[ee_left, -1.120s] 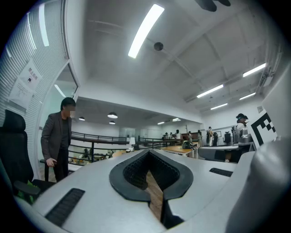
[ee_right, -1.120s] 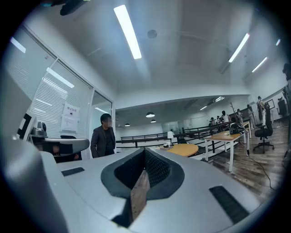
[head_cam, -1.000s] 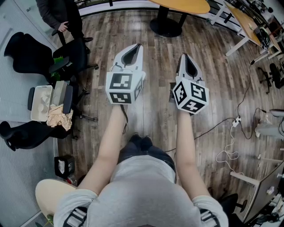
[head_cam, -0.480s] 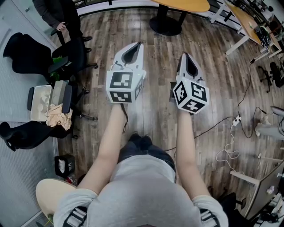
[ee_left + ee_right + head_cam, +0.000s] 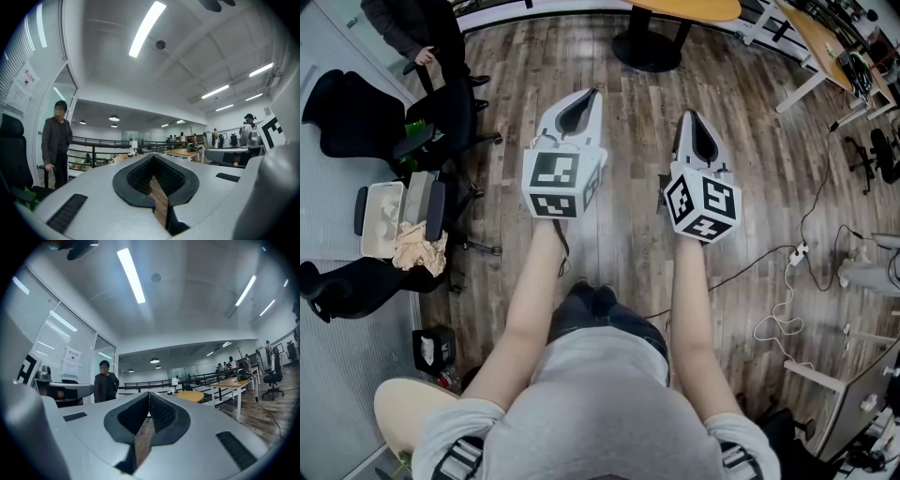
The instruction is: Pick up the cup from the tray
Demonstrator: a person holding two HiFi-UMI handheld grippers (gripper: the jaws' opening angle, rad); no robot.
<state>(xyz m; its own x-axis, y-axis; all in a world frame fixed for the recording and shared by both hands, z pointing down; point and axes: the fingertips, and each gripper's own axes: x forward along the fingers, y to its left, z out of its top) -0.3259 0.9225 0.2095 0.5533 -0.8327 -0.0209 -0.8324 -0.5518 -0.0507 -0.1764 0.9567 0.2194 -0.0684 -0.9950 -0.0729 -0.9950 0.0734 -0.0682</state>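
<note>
Cup pickup unstarted; left hand-held gripper (image 5: 592, 95), right hand-held gripper (image 5: 687, 116) stay clenched; chair (image 5: 342, 108) drifted upward.

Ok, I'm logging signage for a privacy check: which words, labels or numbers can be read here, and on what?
No text here can be read as words.
Wall notice on the blinds, left gripper view: print too small.
Sheet by the doorway, right gripper view: blurred.
Marker cubes: black and white squares only, no words.
Small box on the floor: print too small.
</note>
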